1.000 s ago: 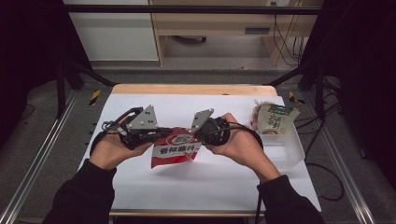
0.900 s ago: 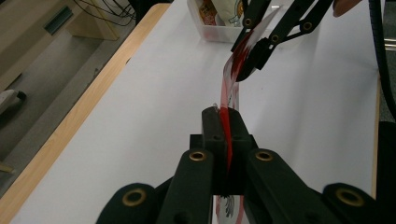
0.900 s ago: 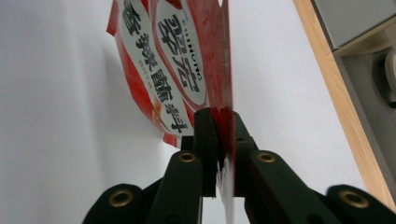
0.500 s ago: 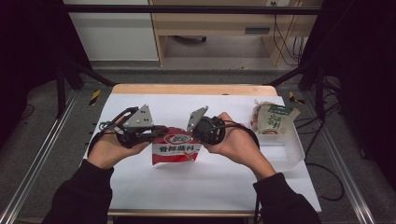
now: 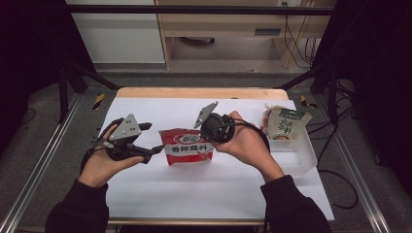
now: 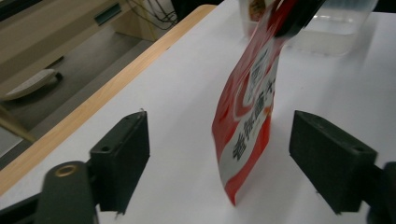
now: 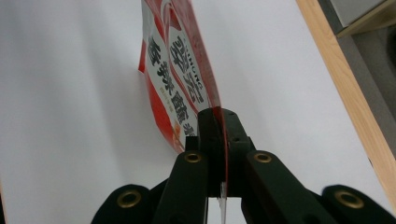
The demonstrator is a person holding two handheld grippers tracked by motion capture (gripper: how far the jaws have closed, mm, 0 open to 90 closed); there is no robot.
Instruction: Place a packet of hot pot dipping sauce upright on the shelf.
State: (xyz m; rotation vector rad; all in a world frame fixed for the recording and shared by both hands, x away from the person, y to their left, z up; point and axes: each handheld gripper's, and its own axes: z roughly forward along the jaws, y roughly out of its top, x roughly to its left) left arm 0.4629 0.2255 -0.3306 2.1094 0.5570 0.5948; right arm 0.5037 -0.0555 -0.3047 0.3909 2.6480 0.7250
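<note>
R gripper [image 5: 208, 132] clamps red pouch [image 5: 187, 146] by its edge; L gripper [image 5: 154, 149], jaws just opened, empty, sits just left of it.

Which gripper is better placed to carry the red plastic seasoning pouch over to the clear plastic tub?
Right, probably. The right gripper is clamped on the red plastic seasoning pouch and sits nearer the clear plastic tub. The left gripper has just opened; its jaws stand apart from the pouch.
</note>
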